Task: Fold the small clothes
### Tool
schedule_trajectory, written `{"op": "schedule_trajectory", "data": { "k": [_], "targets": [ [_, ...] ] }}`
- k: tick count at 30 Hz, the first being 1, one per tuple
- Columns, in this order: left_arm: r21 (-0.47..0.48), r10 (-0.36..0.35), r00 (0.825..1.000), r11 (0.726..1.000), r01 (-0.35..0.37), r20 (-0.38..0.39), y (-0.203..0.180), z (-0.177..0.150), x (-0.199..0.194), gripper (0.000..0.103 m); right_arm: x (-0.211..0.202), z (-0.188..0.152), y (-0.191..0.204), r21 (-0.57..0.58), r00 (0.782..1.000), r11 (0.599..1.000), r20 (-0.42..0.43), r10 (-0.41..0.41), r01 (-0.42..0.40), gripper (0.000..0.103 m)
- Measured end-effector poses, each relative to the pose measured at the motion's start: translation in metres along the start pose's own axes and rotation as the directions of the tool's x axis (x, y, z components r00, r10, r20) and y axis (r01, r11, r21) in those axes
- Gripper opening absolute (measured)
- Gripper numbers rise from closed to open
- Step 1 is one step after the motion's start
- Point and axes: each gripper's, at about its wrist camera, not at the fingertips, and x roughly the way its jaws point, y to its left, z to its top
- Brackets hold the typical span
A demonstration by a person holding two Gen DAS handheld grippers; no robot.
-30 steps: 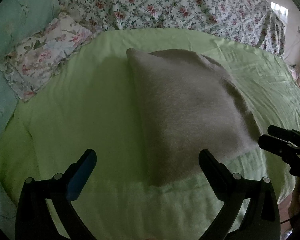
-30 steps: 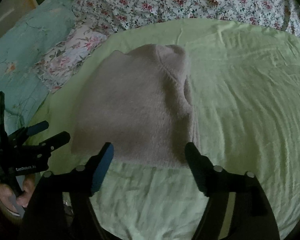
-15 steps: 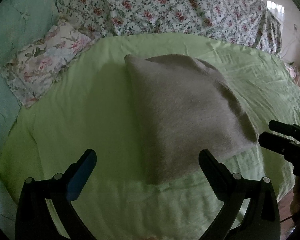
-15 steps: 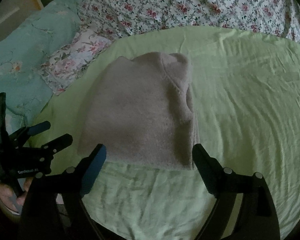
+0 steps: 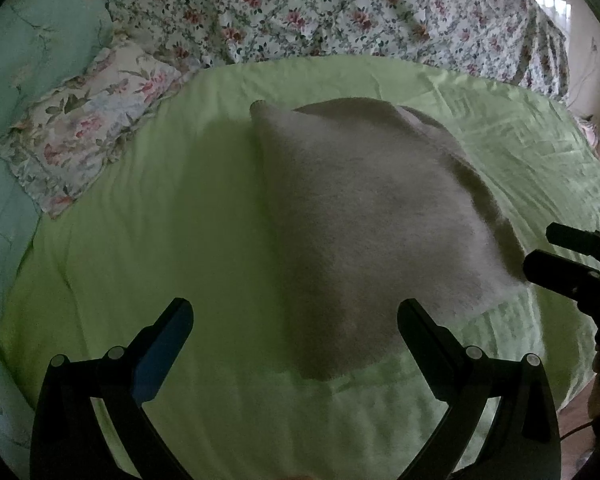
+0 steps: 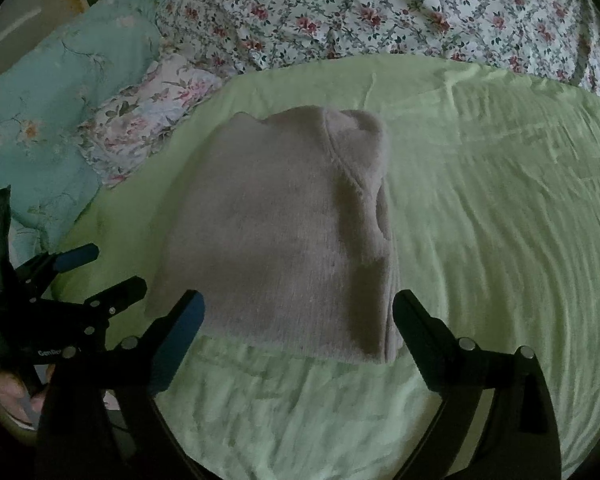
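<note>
A folded beige knit garment (image 5: 364, 224) lies flat on the light green sheet (image 5: 160, 240); it also shows in the right wrist view (image 6: 284, 232). My left gripper (image 5: 294, 316) is open and empty, hovering just short of the garment's near edge. My right gripper (image 6: 298, 308) is open and empty above the garment's near edge. The right gripper also shows at the right edge of the left wrist view (image 5: 556, 252). The left gripper shows at the left of the right wrist view (image 6: 100, 272).
A floral pillow (image 5: 84, 132) and a teal quilt (image 5: 32, 48) lie at the left. A floral bedspread (image 5: 340, 12) covers the far side. The green sheet's (image 6: 500, 200) front edge drops off at the lower right (image 5: 572, 392).
Both grippers pulled back slightly and then came forward again toward the garment. Both stayed open. The garment has not moved.
</note>
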Motion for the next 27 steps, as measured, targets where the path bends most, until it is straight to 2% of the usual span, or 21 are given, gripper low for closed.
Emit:
{"op": "schedule_trajectory", "data": {
  "k": [27],
  "targets": [
    [-0.017,0.013,1.000,1.000,-0.013,-0.027,0.002,0.013,0.020,0.102,0.024,0.015,-0.008,-0.007,0.999,1.000,-0.045,0.004,-0.004,0.098]
  ]
}}
